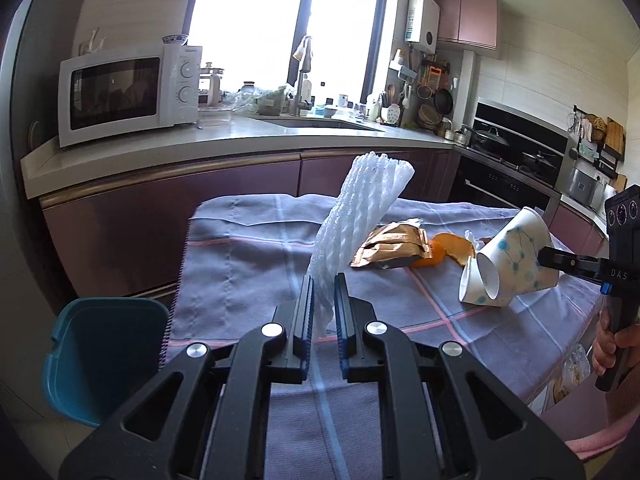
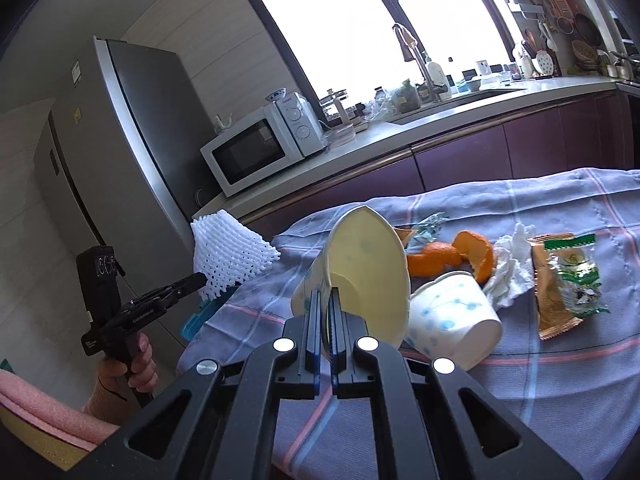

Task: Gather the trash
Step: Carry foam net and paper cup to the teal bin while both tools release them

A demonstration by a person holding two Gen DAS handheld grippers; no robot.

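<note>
Checked tablecloth over table; teal bin below left edge.
Left gripper clamped on white foam fruit net, lifted clear of cloth.
Right gripper pinched tight on flattened paper cup rim; second cup nested against it.
Left on cloth: snack wrapper, orange peel, crumpled tissue.
Risks: springy net slipping from narrow bite before bin; nested cup dropping off; thin rim tearing.

White foam net, blue-dotted white paper cup, orange peel, lilac checked tablecloth, teal bin
</note>
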